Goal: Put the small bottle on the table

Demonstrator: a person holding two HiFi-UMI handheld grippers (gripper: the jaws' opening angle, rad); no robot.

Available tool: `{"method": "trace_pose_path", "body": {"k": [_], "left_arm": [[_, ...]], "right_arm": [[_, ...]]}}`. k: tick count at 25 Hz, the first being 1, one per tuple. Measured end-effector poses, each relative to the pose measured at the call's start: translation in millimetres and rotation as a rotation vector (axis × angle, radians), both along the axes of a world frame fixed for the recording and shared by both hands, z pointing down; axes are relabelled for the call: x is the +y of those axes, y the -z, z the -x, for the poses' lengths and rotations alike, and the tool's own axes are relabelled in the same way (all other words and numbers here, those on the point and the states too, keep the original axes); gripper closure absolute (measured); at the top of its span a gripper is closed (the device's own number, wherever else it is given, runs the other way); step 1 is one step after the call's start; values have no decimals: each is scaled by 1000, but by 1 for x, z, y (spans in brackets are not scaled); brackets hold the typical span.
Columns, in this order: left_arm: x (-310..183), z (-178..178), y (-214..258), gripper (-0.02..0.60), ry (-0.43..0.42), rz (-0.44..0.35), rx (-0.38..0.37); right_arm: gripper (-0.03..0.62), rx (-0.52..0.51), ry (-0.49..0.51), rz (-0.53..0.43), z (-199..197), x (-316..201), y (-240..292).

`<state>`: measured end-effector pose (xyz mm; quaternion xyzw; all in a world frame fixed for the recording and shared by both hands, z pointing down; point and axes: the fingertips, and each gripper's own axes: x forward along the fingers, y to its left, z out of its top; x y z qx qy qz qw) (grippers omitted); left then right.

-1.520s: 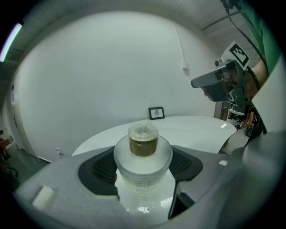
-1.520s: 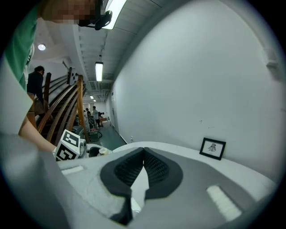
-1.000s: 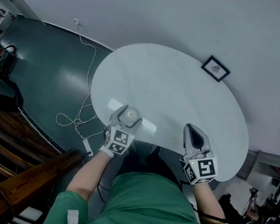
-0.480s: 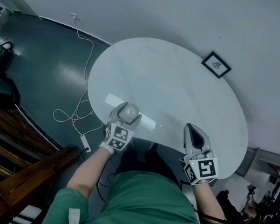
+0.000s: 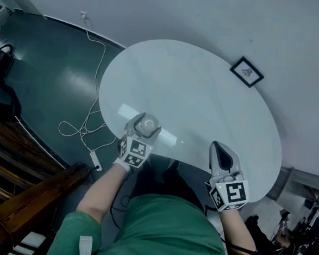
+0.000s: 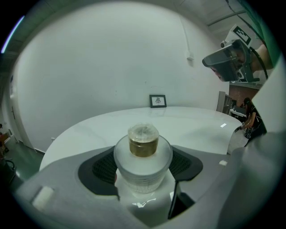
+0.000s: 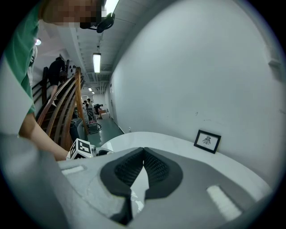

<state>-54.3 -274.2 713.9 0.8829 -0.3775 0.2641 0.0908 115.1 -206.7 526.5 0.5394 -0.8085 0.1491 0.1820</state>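
Note:
A small clear bottle (image 6: 143,161) with a gold neck and clear cap stands upright between the dark pads of my left gripper (image 6: 143,167), which is shut on it. In the head view the bottle (image 5: 146,125) hangs over the near left part of the round white table (image 5: 205,100), in the left gripper (image 5: 143,129). My right gripper (image 5: 223,151) is over the table's near right edge, shut, with its pads touching at the tips and nothing between them; in its own view the right gripper (image 7: 143,152) points toward the wall.
A small black-framed picture (image 5: 246,74) leans against the white wall at the table's far right; it also shows as the picture (image 6: 157,101) and the picture (image 7: 207,141). A white cable (image 5: 86,125) lies on the dark green floor at the left. Wooden railing (image 5: 23,207) runs at lower left.
My left gripper has carried the bottle a little further in over the table's near left edge. The right gripper has stayed where it was.

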Motion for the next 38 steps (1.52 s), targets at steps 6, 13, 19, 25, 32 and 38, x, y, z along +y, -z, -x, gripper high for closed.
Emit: {"method": "trace_pose_path", "body": {"k": [6, 13, 19, 25, 32, 38], "left_arm": [[4, 0, -2, 236, -17, 1, -15], [9, 3, 2, 216, -34, 29, -19], [22, 28, 16, 212, -1, 39, -12], [25, 46, 59, 215, 73, 2, 58], [7, 64, 160, 328, 222, -134, 149], [-3, 57, 225, 491, 279, -235, 164]], "right_arm": [[599, -6, 12, 6, 6, 4, 0], [600, -15, 18, -22, 8, 3, 6], [599, -17, 13, -60, 7, 1, 16], [600, -20, -16, -117, -7, -13, 29], [599, -48, 1, -218, -3, -31, 57], [599, -61, 10, -299, -6, -47, 86]]}}
